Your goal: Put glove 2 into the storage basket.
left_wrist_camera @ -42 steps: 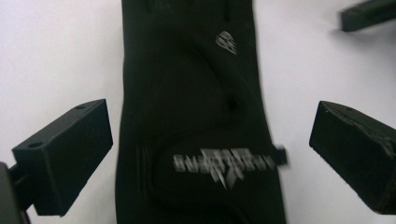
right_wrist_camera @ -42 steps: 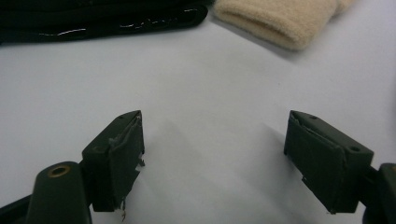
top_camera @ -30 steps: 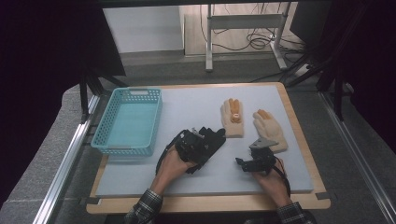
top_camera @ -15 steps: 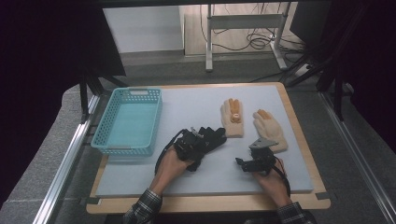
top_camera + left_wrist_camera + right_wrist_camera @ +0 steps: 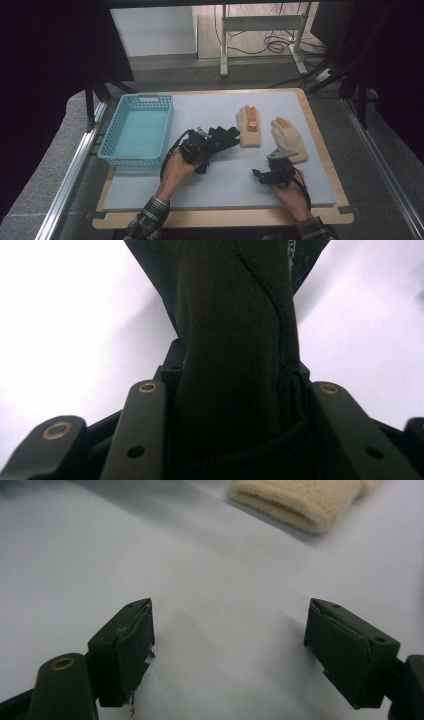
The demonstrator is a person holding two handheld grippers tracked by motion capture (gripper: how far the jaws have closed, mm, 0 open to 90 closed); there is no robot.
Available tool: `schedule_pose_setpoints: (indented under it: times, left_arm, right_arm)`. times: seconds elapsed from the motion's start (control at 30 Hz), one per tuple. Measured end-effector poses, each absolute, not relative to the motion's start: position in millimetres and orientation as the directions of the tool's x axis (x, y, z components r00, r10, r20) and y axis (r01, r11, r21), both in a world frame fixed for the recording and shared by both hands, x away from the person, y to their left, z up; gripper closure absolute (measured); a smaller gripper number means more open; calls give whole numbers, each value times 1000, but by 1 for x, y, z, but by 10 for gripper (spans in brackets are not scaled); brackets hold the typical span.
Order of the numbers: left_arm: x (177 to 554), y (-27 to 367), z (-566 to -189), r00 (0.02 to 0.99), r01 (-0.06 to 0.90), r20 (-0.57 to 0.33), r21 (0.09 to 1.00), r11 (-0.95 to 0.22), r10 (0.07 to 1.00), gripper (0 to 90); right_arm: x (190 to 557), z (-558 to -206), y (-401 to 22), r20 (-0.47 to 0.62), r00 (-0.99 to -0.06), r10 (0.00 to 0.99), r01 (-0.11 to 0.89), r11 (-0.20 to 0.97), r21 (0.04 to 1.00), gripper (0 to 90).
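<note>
A black glove (image 5: 223, 135) sits between the jaws of my left gripper (image 5: 201, 148), which have just been closing and now press on its dark fabric (image 5: 235, 315). The glove's fingers stick out toward the right, just above the white mat (image 5: 220, 185). Two beige gloves lie flat on the mat: one (image 5: 248, 127) with a small round patch on it, the other (image 5: 288, 138) to its right. My right gripper (image 5: 264, 173) rests low on the mat in front of them, open, with nothing between its fingers (image 5: 125, 645). The cuff of a beige glove (image 5: 300, 502) lies ahead of it.
A turquoise plastic basket (image 5: 167, 125) stands at the left of the mat, nothing in it. The mat lies on a wooden board (image 5: 225, 218). Metal rails run along both sides of the table. A desk frame and cables stand on the floor behind.
My left gripper has closed on the black glove and lifted it a little off the mat. The right gripper has stayed where it was.
</note>
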State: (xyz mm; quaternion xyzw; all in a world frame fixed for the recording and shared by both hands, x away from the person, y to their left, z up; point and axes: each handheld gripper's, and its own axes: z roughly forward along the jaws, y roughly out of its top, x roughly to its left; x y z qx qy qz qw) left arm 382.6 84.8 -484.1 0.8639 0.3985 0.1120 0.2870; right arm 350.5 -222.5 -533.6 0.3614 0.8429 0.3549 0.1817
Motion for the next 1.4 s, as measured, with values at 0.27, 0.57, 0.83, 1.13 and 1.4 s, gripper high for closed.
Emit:
schedule_pose_setpoints:
  times: [0.27, 0.57, 0.83, 1.13, 1.4]
  left_arm:
    - [393, 104, -449, 614, 637, -21, 603, -480, 789, 597]
    - [410, 145, -425, 522, 682, -37, 618, -391, 852, 590]
    - [417, 187, -416, 420, 717, -18, 619, -319, 907, 589]
    - [426, 237, -423, 291, 776, 8, 582, -241, 957, 588]
    - [436, 267, -441, 210, 826, 32, 528, -195, 977, 587]
  right_arm:
    - [351, -534, -222, -51, -673, 738, 479, 487, 730, 196]
    - [351, -534, -223, -50, -673, 738, 479, 487, 730, 196]
    - [350, -534, -222, -49, -673, 738, 480, 486, 730, 196]
    - [351, -534, -222, -49, -673, 738, 479, 486, 731, 196]
    - [351, -534, -222, -49, -673, 738, 479, 485, 731, 195]
